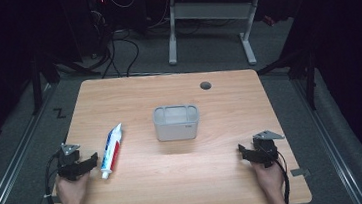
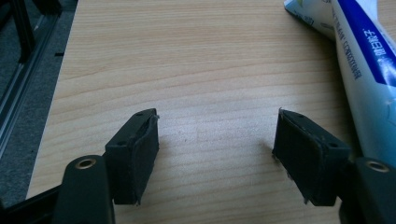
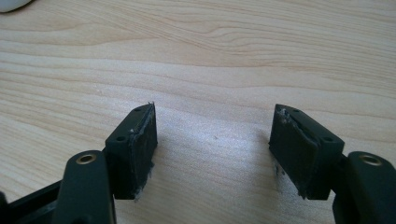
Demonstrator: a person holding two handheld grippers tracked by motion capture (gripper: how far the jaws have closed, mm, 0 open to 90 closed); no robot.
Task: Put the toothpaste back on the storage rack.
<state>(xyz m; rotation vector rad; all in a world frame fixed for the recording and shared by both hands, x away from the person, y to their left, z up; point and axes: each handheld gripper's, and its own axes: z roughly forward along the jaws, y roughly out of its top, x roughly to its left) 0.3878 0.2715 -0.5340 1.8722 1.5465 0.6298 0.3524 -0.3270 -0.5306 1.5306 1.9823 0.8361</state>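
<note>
In the left gripper view the two black fingers [image 2: 135, 154] stand wide apart with only bare wood between them; nothing is held. The toothpaste tube [image 2: 369, 88] lies along the right edge of that frame, just beside the right-hand finger but not between the two. In the right gripper view the fingers [image 3: 133, 149] are likewise spread wide over plain wood grain, gripping nothing.

From the high view, the left gripper [image 1: 93, 160] sits at the lower left of the frame, low over the tabletop [image 1: 177, 187], with the tube's cap end just to its right. The tube runs slanting up the frame, white with blue and red print. The right gripper [image 1: 242, 152] rests at the lower right, well apart from everything. A grey bin [image 1: 176, 122] with inner compartments stands at mid-frame, well apart from the tube.

This looks like the approach before a pick: the tube is untouched. The next move probably calls for sliding the left gripper sideways so its fingers straddle the tube, then closing on it, likely to carry it to the bin.
</note>
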